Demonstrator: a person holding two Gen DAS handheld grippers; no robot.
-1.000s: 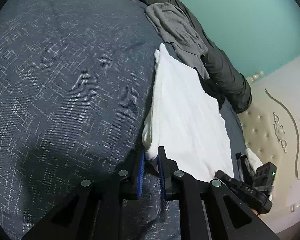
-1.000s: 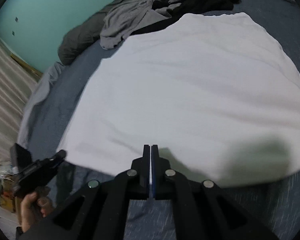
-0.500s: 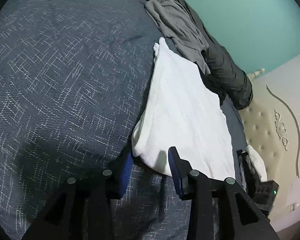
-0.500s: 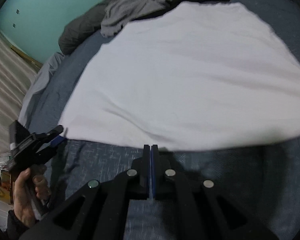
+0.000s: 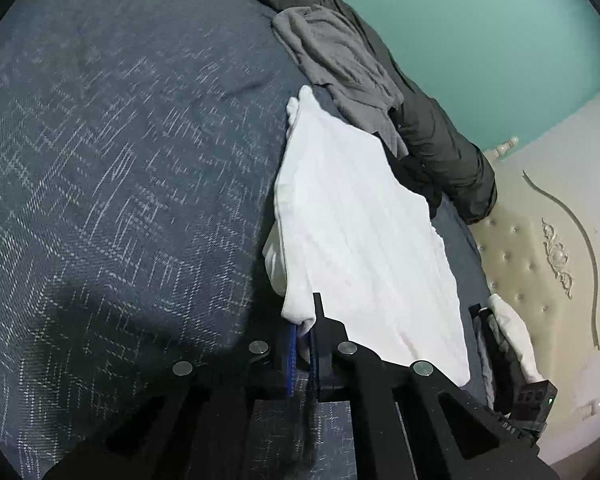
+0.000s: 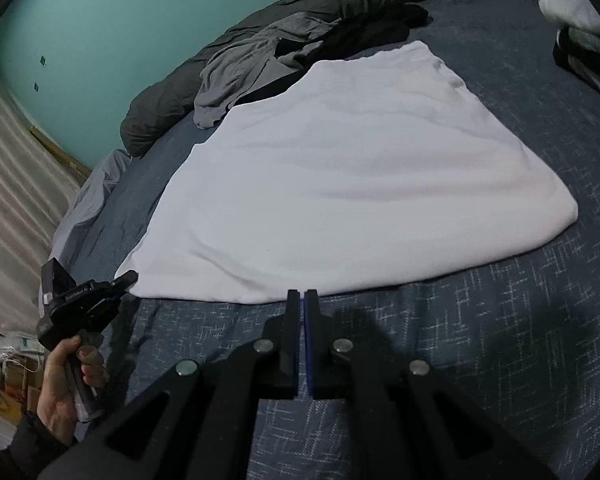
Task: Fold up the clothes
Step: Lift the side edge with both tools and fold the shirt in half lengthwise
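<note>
While the left gripper (image 5: 303, 330) pinches a bunched corner of the soft white garment (image 6: 352, 176) between its blue-padded fingers, the cloth spreads flat ahead on the crosshatch-woven navy bedspread (image 5: 120, 168). Right gripper (image 6: 301, 300) fingers are pressed together empty, tips just short of the garment's rounded near edge.

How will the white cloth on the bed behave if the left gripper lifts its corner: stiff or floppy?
Probably floppy: the white cloth lies flat with soft wrinkles, and its edge bunches where the left gripper pinches it. It looks thin, so likely light. The rest would probably drag over the bedspread, since the right gripper is shut beside it, apparently holding nothing.
</note>
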